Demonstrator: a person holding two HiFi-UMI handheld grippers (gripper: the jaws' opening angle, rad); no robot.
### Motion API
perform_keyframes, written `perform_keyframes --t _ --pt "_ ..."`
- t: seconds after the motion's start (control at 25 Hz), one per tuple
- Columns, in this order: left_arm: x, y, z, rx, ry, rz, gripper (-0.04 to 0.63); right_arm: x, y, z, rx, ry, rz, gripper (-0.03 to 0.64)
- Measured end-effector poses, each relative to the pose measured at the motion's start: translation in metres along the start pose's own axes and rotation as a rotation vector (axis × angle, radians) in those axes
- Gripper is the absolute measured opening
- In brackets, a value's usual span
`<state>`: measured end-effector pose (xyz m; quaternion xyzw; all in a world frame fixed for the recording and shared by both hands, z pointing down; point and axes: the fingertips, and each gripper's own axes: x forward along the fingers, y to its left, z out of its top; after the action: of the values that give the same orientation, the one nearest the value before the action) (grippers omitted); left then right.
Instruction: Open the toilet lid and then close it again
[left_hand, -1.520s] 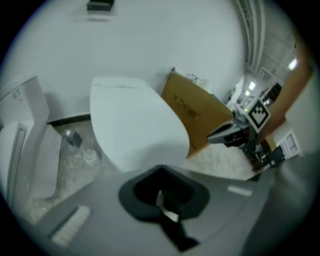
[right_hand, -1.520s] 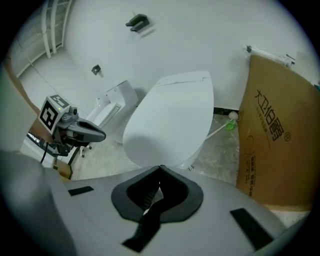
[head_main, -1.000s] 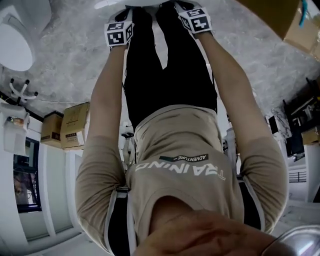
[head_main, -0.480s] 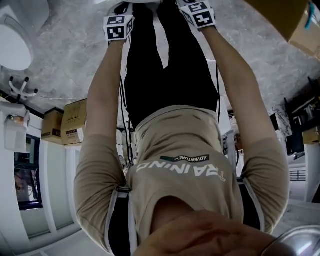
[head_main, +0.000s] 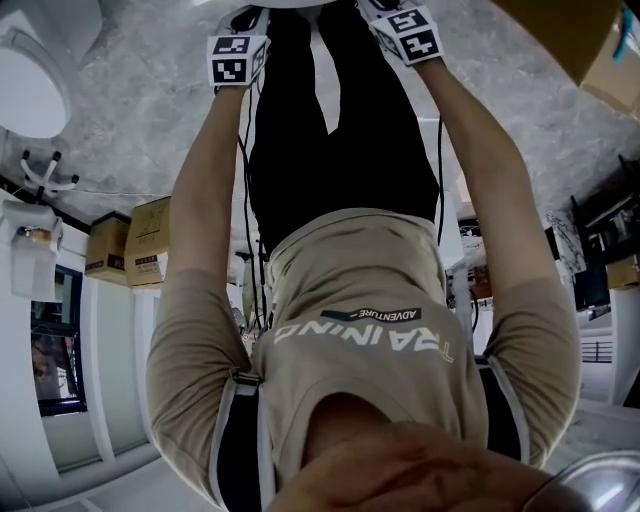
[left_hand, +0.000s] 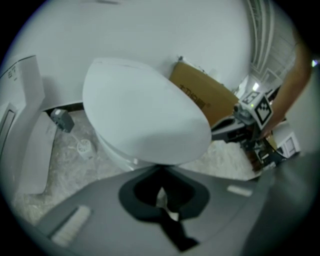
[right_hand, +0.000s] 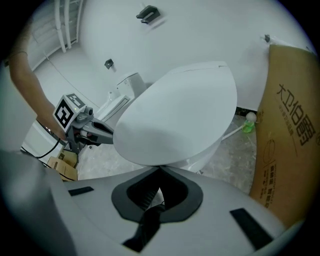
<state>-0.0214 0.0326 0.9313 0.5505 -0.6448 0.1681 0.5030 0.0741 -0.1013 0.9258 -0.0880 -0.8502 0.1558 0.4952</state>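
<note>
Left tool (left_hand: 161, 171) farther forward (shirt (head_main: 370, 290): "ADVENTURE")

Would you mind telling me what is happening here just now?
A person bends over a white toilet, holding a gripper in each hand. The left gripper and the right gripper both have their jaws together, with the tips at the front edge of the toilet lid. The lid lies low over the bowl; whether the tips touch it is unclear.

The person wears a beige shirt (head_main: 370, 290) printed TRAINING ADVENTURE and black trousers (head_main: 345, 140).
</note>
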Motion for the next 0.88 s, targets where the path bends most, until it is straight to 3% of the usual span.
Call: perform_keyframes --t 0.36,0.88 --pt "-0.021 -0.002 0.003 -0.030 -0.004 -0.014 0.003 -0.013 0.014 0.011 0.045 -0.038 0.037 0.011" --pt "-0.089 -0.018 0.046 0.030 -0.004 -0.020 0.003 -0.072 0.039 0.064 0.067 -0.087 0.066 0.011"
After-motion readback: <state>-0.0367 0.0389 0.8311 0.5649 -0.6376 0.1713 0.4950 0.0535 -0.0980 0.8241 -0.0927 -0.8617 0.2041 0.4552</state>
